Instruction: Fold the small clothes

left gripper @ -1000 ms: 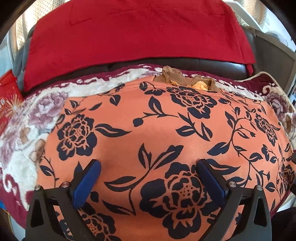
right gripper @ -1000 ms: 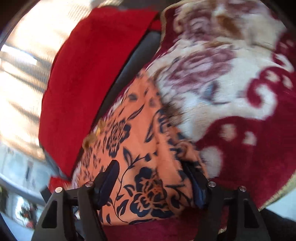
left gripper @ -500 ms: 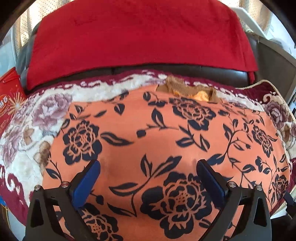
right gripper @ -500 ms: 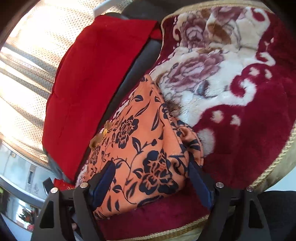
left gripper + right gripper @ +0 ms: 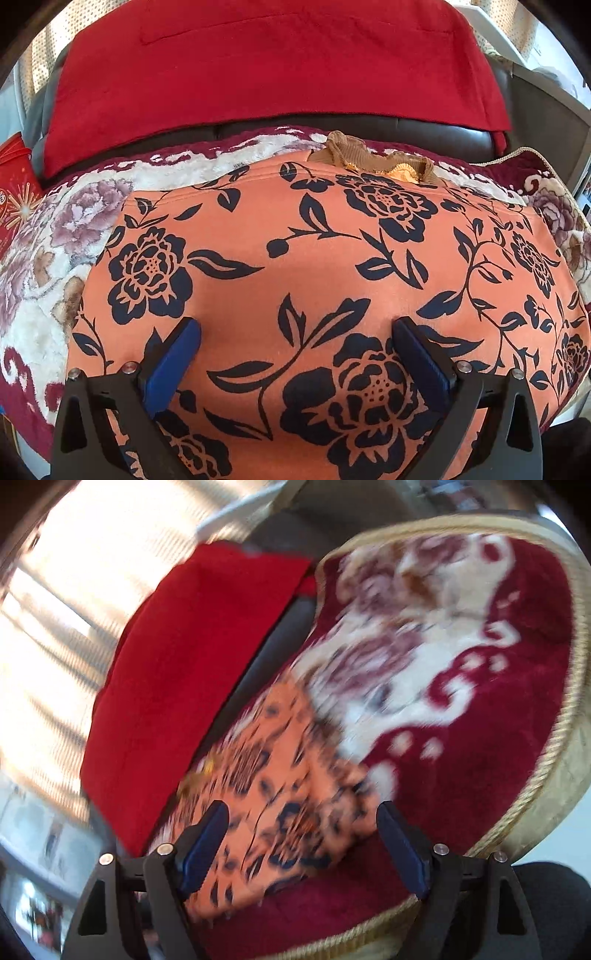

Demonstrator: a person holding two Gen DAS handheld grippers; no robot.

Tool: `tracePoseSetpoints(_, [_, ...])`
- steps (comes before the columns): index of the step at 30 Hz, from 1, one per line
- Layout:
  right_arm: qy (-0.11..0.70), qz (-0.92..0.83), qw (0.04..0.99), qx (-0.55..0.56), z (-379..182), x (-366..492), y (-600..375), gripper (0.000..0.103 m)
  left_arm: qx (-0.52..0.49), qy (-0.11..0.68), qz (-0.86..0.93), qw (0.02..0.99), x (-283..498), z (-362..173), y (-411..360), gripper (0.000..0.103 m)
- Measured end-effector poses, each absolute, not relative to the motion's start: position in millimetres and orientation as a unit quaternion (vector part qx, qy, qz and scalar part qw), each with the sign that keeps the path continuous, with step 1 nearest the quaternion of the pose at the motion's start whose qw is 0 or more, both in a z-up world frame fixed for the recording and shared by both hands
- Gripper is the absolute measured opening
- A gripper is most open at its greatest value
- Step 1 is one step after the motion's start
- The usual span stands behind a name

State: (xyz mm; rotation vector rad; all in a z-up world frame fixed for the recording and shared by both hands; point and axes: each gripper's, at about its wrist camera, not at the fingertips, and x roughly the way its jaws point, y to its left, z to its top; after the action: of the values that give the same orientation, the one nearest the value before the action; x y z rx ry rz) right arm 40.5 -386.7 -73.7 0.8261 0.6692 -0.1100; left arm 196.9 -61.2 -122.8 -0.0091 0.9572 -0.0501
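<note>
The right tool (image 5: 301,843) has just spread and backed off the orange floral garment (image 5: 314,266); the left tool (image 5: 295,350), also spread, hovers above it, fold apparently set.

My orange garment (image 5: 314,273) with its dark navy flower print lies folded and flat on the plush floral blanket (image 5: 48,266), a tan ribbed trim (image 5: 354,151) bunched at its far edge.

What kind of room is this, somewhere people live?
Probably a home living room. A dark leather sofa carries a plush floral blanket and a red throw over its back, with sunlit curtains behind; an orange floral garment lies spread on the seat.
</note>
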Motion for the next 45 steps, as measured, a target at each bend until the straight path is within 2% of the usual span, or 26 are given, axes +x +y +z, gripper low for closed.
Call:
tracePoseSetpoints(4, [0.36,-0.011,0.845,0.395,-89,59,-371,0.085,-0.005,0.465,-0.024,0.885,199,-123,-61,0.103])
tracePoseSetpoints(8, [0.36,-0.01,0.836,0.414,-99,74,-371,0.087,-0.017,0.476,-0.016,0.879,198,-115,-57,0.103])
tracePoseSetpoints(12, [0.368,-0.005,0.825,0.428,-114,89,-374,0.09,-0.014,0.456,-0.002,0.89,191,-112,-57,0.103])
tracePoseSetpoints(16, [0.369,0.003,0.826,0.426,-112,87,-371,0.092,-0.016,0.443,-0.011,0.896,187,-126,-59,0.103])
tracePoseSetpoints(34, [0.377,0.01,0.805,0.458,-118,83,-374,0.093,-0.016,0.462,-0.015,0.887,195,-124,-59,0.103])
tracePoseSetpoints(40, [0.378,0.011,0.817,0.435,-115,86,-370,0.093,-0.014,0.461,-0.017,0.887,195,-125,-59,0.103])
tracePoseSetpoints(42, [0.379,0.012,0.829,0.41,-110,87,-364,0.091,-0.014,0.459,-0.017,0.888,195,-125,-58,0.103])
tracePoseSetpoints(43, [0.379,0.011,0.836,0.397,-107,87,-361,0.084,-0.014,0.459,-0.018,0.888,194,-125,-58,0.103])
tracePoseSetpoints(44, [0.379,0.008,0.843,0.381,-104,88,-358,0.071,-0.014,0.459,-0.018,0.888,195,-125,-58,0.103])
tracePoseSetpoints(45, [0.38,0.007,0.846,0.374,-103,89,-357,0.066,-0.014,0.46,-0.018,0.888,195,-125,-59,0.103])
